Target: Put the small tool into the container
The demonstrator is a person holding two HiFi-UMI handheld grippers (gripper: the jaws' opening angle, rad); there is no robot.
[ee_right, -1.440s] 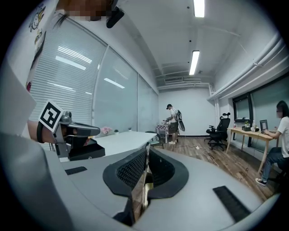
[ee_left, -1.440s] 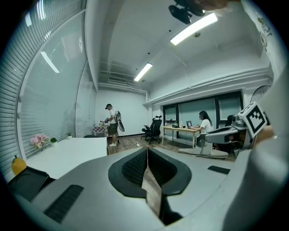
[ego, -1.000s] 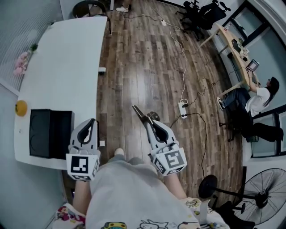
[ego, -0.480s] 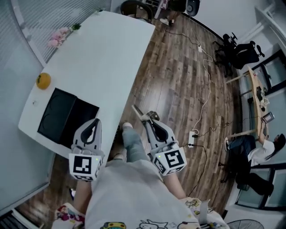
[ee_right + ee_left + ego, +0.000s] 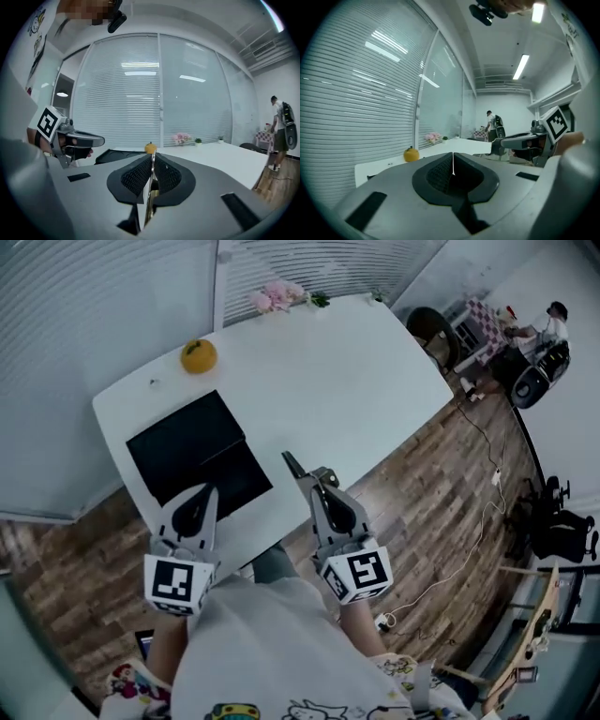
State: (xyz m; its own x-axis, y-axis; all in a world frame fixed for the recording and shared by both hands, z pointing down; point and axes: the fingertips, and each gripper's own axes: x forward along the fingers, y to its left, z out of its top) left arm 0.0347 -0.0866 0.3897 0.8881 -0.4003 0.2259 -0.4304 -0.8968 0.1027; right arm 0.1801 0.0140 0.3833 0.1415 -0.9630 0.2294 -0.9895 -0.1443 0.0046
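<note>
Right hand-held gripper (image 5: pixel 151 165) is pinched nearly flat on the small tool (image 5: pixel 149 206), a thin flat strip seen edge-on between the black cross-hatched pads (image 5: pixel 133 177). It looks metallic with a yellowish edge, and its dark pointed tip pokes out past the jaws in the head view. Left hand-held gripper (image 5: pixel 453 166) has its pads pressed together with only a hairline seam and nothing between them. Both bodies are smooth grey plastic with a black-and-white marker cube at the back. The container (image 5: pixel 187 442) is black, matte, flat and rectangular, in two joined panels lying on the smooth white worktop (image 5: pixel 347 381). The tool is in the air just right of the container's near corner, not inside it; the left one is just short of the container's near edge. A round orange (image 5: pixel 199 356) sits beyond the container's far side, pink flowers (image 5: pixel 278 294) further back. The floor (image 5: pixel 441 493) right of the container is wood plank.
</note>
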